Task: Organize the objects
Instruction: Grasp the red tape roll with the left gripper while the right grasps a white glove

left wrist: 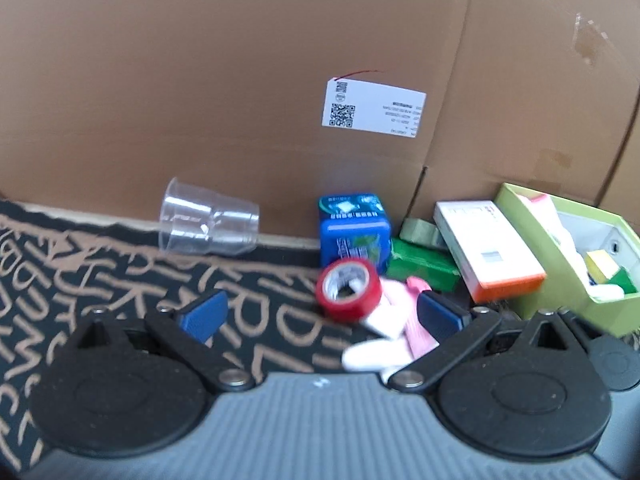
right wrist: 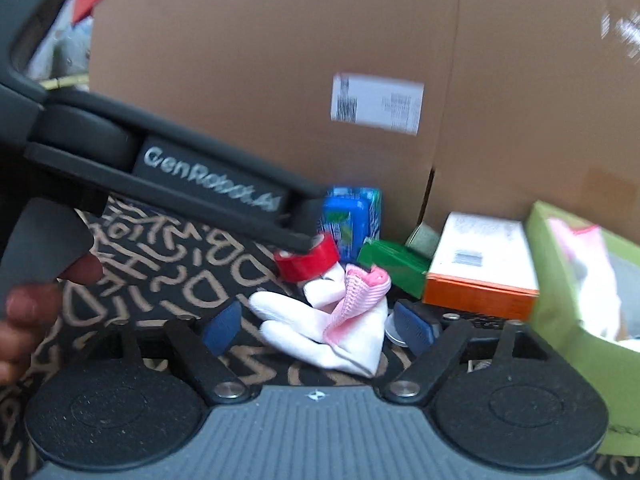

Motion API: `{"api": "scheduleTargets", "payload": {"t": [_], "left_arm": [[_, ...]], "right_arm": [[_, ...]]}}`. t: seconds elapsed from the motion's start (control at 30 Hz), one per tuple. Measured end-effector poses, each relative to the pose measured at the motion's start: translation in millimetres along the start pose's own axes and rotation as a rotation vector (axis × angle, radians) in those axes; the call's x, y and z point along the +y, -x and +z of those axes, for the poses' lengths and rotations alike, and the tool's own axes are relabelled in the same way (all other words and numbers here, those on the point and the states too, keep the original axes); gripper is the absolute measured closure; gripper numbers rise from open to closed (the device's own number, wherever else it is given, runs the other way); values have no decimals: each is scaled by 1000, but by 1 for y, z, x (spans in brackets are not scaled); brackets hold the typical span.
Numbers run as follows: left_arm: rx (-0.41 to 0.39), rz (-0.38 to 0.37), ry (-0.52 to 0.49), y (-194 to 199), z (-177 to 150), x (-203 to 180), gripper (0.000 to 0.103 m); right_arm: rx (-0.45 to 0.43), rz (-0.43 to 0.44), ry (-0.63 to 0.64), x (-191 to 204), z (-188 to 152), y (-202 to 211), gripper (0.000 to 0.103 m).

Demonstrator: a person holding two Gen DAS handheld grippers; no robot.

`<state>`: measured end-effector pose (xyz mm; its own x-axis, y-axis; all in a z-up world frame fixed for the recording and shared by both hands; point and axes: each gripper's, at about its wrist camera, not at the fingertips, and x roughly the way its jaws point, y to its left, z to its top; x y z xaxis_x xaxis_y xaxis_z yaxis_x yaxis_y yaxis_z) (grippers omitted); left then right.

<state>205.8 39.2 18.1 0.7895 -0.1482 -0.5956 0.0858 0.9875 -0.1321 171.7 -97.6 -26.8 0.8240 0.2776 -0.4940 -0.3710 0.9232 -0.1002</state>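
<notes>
right wrist, gripper [right wrist: 318,326] spread around white glove [right wrist: 352,344]

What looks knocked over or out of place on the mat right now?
The clear cup lies tipped on its side by the cardboard wall, apart from the rest. The red tape roll leans tilted on the crumpled white and pink cloth.

Tape roll [left wrist: 347,290] before tin [left wrist: 354,230], cup [left wrist: 208,224] to its left, boxes [left wrist: 488,248] right.
</notes>
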Motion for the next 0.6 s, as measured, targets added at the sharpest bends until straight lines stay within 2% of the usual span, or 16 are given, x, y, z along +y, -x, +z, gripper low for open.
{"api": "scheduleTargets", "payload": {"t": [0.07, 0.13, 0.2, 0.33, 0.43, 0.53, 0.6], "left_arm": [[-3, 8, -5, -11, 3, -3, 0], [2, 8, 3, -20, 3, -3, 0], [20, 7, -4, -29, 3, -2, 0], [34, 19, -5, -42, 2, 2, 0], [29, 12, -15, -51, 3, 1, 0], [54, -17, -33, -57, 1, -3, 14], [74, -42, -51, -59, -2, -6, 26]], "right_arm": [[59, 23, -31, -4, 1, -12, 44], [61, 25, -55, -8, -1, -11, 72], [60, 17, -26, -7, -5, -4, 80], [49, 21, 23, -3, -18, 21, 87], [50, 45, 46, -1, -24, 36, 88], [61, 121, -10, -8, -28, 43, 89], [45, 115, -11, -8, -29, 47, 88]]}}
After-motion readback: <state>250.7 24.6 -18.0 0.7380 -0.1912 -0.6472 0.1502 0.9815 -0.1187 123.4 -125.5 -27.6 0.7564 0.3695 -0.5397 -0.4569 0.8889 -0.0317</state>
